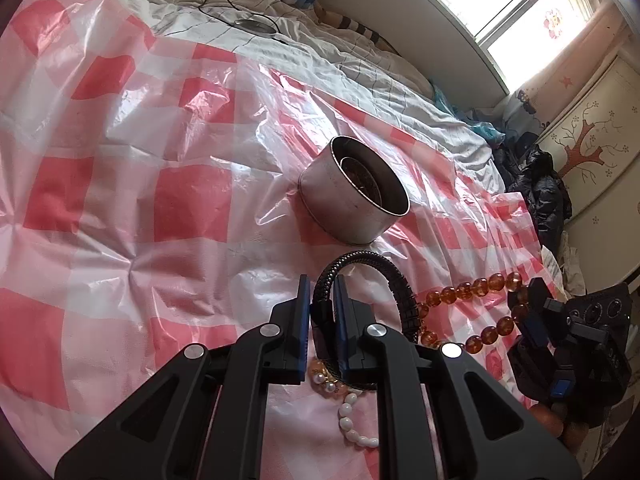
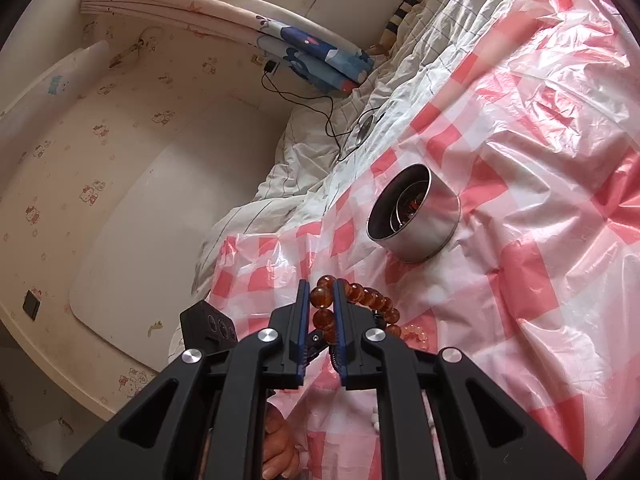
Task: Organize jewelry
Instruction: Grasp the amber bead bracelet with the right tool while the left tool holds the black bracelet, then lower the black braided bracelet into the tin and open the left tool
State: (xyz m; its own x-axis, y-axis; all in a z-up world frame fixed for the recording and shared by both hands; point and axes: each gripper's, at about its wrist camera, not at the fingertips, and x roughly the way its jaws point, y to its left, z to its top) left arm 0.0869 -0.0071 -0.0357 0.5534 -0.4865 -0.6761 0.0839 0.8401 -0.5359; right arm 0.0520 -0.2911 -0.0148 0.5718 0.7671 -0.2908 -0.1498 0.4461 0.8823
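Observation:
In the left wrist view my left gripper [image 1: 321, 285] is shut on a black braided bracelet [image 1: 384, 272] and holds it upright above the red-and-white checked plastic sheet [image 1: 120, 184]. A round steel tin [image 1: 354, 192] stands open just beyond it. An amber bead bracelet [image 1: 472, 292] runs right to my right gripper [image 1: 528, 300]. A white pearl string [image 1: 352, 420] lies under my fingers. In the right wrist view my right gripper [image 2: 321, 286] is shut on the amber bead bracelet [image 2: 322, 296], with the tin [image 2: 416, 220] ahead to the right.
The sheet covers a rumpled white quilt [image 1: 360, 64] on a bed. A black cable and round pad [image 1: 256, 26] lie at the far side. Dark clothes [image 1: 536, 184] are piled by the wardrobe. A wall and bed edge [image 2: 120, 200] lie left in the right wrist view.

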